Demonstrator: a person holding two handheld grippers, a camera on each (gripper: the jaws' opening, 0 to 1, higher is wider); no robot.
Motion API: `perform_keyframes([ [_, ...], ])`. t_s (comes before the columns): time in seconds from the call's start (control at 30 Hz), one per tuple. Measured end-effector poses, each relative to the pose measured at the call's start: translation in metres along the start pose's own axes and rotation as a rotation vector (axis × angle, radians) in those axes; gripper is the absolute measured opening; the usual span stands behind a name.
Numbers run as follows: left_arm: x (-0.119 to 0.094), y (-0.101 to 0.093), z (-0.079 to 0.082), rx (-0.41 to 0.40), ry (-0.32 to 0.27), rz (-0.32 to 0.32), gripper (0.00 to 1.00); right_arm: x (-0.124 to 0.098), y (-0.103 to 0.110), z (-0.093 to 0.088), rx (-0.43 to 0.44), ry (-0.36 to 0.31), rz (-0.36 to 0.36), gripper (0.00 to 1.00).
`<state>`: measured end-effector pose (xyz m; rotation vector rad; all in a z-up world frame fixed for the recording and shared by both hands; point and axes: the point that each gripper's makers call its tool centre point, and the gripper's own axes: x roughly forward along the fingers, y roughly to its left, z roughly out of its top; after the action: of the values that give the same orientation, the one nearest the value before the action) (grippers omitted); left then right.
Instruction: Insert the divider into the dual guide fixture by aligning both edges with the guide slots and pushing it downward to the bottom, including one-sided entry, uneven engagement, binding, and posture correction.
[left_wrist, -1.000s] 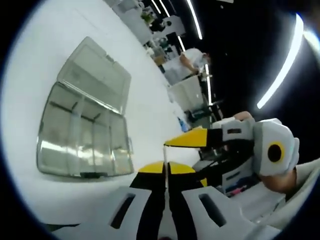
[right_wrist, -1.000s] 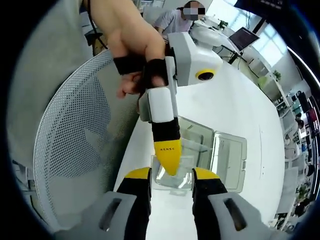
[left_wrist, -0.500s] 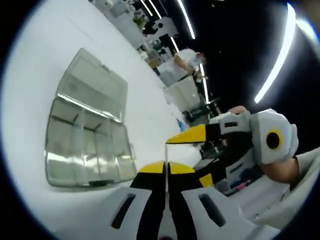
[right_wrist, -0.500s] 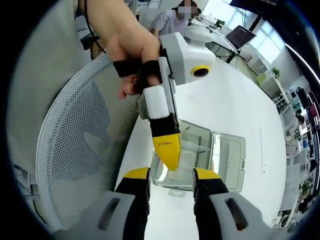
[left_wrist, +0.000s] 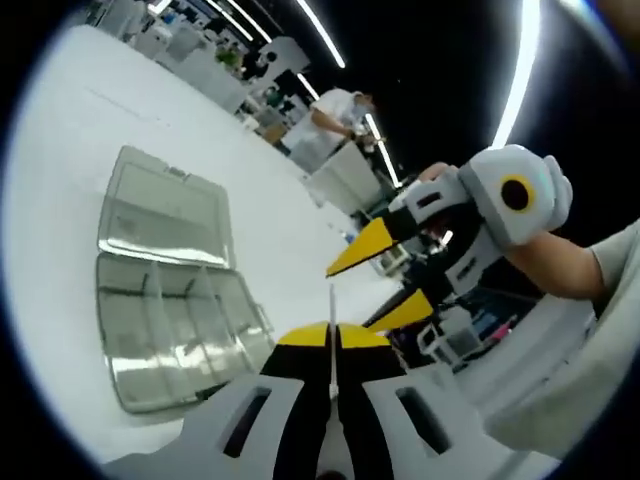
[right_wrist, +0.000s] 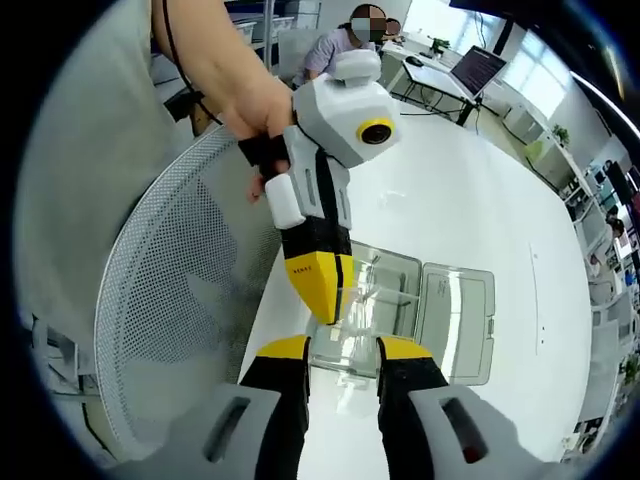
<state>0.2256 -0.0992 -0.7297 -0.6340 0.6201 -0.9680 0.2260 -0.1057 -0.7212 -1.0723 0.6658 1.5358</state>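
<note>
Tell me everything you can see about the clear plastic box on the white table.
The clear plastic box is a shallow, see-through organizer lying open and flat on the white table. Thin clear walls split its tray into several compartments. Its hinged lid is folded back flat beside the tray, with a small latch tab at its far edge. In the right gripper view the box lies beyond both tongs; neither appears to touch it.

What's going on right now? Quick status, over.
Left gripper shut on thin clear divider, held above table. Right gripper open, empty. Clear compartment box lid open, nothing blocking it.
</note>
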Motion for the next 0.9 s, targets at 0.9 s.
perform_keyframes([
  [0.9, 0.007, -0.015, -0.006, 0.398, 0.089, -0.037, 0.0, -0.004, 0.015, 0.001, 0.023, 0.007, 0.214, 0.0],
])
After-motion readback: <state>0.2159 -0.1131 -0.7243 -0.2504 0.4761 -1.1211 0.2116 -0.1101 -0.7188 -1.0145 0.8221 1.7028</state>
